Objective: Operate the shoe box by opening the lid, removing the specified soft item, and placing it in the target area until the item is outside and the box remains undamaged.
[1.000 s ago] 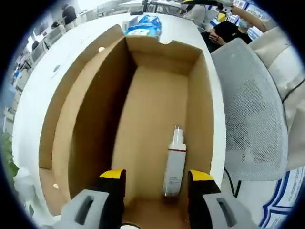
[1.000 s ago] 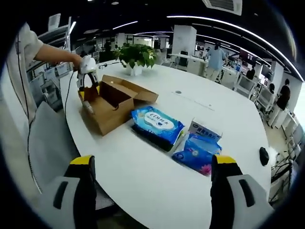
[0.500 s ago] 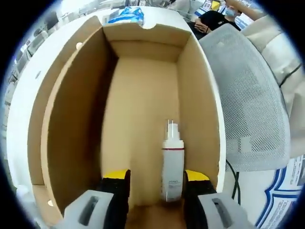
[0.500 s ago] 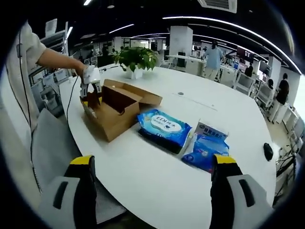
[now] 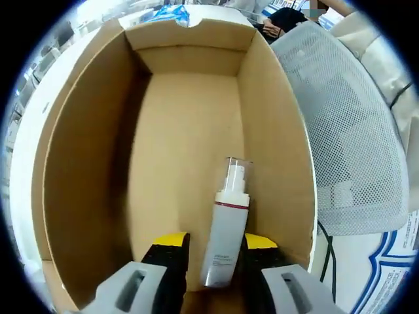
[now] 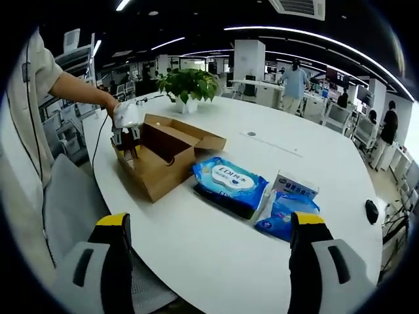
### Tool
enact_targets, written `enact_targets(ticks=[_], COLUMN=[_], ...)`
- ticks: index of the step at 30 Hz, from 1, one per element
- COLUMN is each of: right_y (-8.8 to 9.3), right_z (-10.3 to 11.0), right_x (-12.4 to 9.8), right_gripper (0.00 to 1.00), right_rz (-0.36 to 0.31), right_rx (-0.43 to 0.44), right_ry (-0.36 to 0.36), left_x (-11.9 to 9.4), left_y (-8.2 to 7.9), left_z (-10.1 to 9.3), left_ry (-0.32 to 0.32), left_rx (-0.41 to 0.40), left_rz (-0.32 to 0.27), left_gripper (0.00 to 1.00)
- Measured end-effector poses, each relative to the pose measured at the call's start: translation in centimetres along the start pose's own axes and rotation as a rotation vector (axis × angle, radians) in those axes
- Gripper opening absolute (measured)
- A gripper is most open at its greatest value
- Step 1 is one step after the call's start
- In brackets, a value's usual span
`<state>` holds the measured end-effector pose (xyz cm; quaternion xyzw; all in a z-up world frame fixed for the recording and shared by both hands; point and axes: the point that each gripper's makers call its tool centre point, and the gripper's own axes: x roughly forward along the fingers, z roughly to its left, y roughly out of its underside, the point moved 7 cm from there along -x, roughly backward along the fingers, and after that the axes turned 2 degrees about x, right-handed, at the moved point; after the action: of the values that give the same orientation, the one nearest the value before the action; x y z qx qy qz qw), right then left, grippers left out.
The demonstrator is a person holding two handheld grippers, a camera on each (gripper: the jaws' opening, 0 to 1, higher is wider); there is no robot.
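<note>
Open-plan office; round white desk filling the lower frame of the right gripper view, shoe box sitting upper left with lid folded back, blue packets lying centre. Left tool is reaching into the box, jaws narrowly parted and flanking a white pump bottle lying at lower centre; firm contact cannot be confirmed. Right tool is hovering wide open, holding nothing. Judged step: grasping the item. Next: closing, then lifting clear of the box walls.
</note>
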<state>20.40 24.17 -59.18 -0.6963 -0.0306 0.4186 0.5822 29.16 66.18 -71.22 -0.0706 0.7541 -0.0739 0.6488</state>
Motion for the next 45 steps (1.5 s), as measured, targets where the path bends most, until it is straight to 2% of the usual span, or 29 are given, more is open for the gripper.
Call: enact_targets(ticks=[4, 10, 14, 16, 21, 30, 33, 45], right_y=[-0.3, -0.5, -0.9, -0.9, -1.0, -1.8, -2.3, -3.3], right_z=[0.4, 0.9, 1.2, 1.3, 1.5, 2.0, 2.4, 3.3], right_x=[0.4, 0.9, 1.3, 1.4, 1.7, 2.3, 2.7, 4.3], right_gripper=[0.96, 0.96, 0.96, 0.95, 0.93, 0.89, 0.87, 0.75], right_rz=[-0.013, -0.02, -0.031, -0.034, -0.044, -0.073, -0.093, -0.105], right_rx=[0.009, 0.011, 0.012, 0.009, 0.015, 0.043, 0.056, 0.109], right_ry=[-0.009, -0.021, -0.03, -0.028, -0.028, -0.029, -0.03, -0.046], left_x=[0.2, 0.1, 0.1, 0.1, -0.2, -1.4, -1.9, -4.2], left_y=[0.2, 0.0, -0.3, -0.4, -0.6, -1.0, -1.4, -3.6], left_z=[0.4, -0.1, -0.3, -0.4, -0.4, -0.3, -0.1, -0.1], left_ry=[-0.031, -0.058, -0.084, -0.095, -0.138, -0.21, -0.241, -0.338], left_rx=[-0.005, -0.037, -0.081, -0.128, -0.122, -0.159, -0.183, -0.291], left_rz=[-0.005, -0.016, -0.033, -0.041, -0.05, -0.081, -0.107, -0.233], left_gripper=[0.26, 0.25, 0.22, 0.21, 0.2, 0.19, 0.19, 0.19])
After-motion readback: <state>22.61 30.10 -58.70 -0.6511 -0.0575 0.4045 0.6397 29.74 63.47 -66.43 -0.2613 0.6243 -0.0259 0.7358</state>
